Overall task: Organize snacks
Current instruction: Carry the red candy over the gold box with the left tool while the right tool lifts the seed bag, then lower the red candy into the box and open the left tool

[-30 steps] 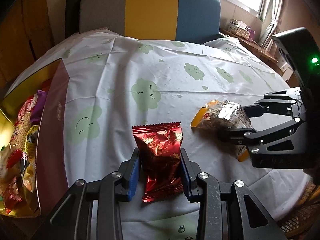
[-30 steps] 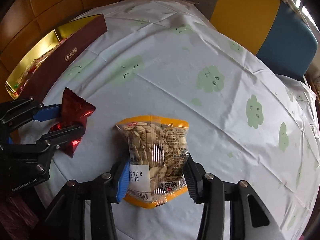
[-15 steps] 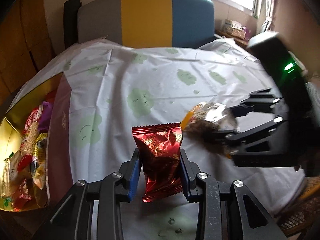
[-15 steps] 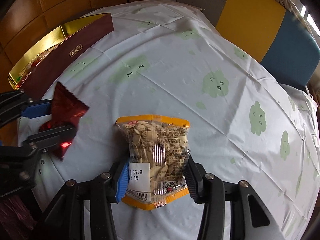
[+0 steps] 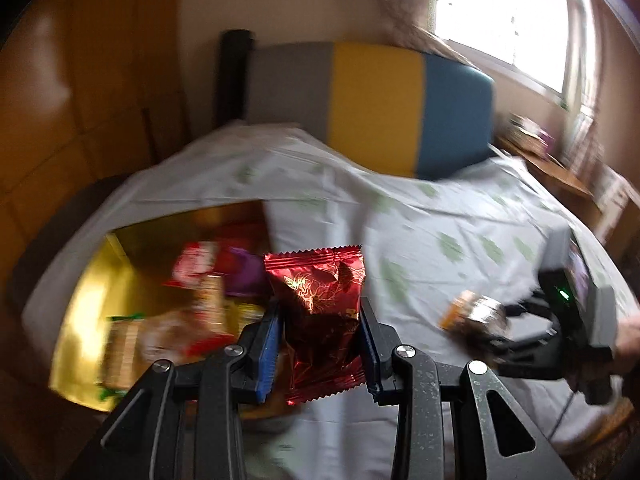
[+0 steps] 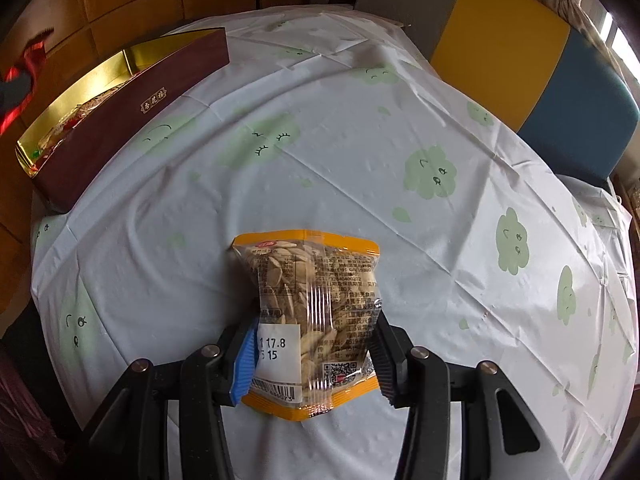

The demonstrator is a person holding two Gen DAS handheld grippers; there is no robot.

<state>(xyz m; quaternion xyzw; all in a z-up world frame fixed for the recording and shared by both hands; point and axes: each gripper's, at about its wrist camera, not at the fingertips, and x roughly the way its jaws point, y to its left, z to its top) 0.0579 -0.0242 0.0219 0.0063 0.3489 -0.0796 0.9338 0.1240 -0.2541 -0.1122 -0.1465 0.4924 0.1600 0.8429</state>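
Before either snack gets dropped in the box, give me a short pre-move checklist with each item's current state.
1. Left gripper shut on red packet: ok.
2. Right gripper shut on seed bag: ok.
3. Red packet over the box: cannot tell; the left view is blurred, and it appears near the box's edge.
4. Room in the box: cannot tell; snacks already lie inside, gold floor visible at one end.
5. Seed bag near the box: not ok; open tablecloth lies between them.

Snacks in gold box motion-blurred, unreadable; seed packet smeared in left view
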